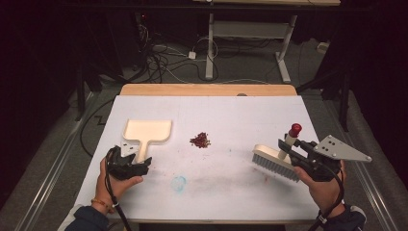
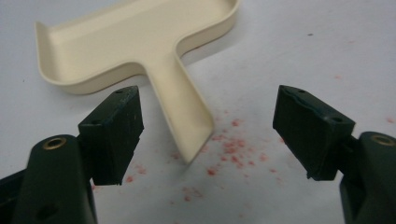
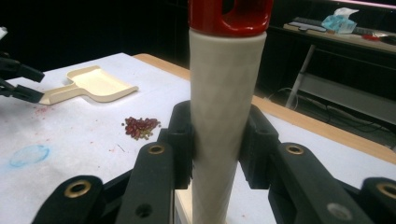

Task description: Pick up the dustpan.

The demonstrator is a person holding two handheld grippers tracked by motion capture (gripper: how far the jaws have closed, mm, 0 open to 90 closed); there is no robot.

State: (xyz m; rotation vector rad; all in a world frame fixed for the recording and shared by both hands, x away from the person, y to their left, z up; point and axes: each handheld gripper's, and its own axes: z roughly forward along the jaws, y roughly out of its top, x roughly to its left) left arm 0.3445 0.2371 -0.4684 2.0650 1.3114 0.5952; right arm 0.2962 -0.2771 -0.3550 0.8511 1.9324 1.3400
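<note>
Brush gripped at right, dustpan handle between open jaws at left

The brush [image 1: 275, 161] rests bristles-down at the table's [image 1: 231, 192] right side, its cream handle clamped in the right gripper [image 3: 215, 140]. The cream dustpan [image 2: 135, 44] lies flat at left — the left gripper [image 2: 208, 126] stands wide open, its handle end between the jaws, untouched. Red beans [image 1: 200, 140] sit between the two.

dustpan [image 1: 146, 132] left on table [image 1: 216, 192] | beans [image 1: 200, 140] centre | brush [image 1: 274, 161] right
</note>
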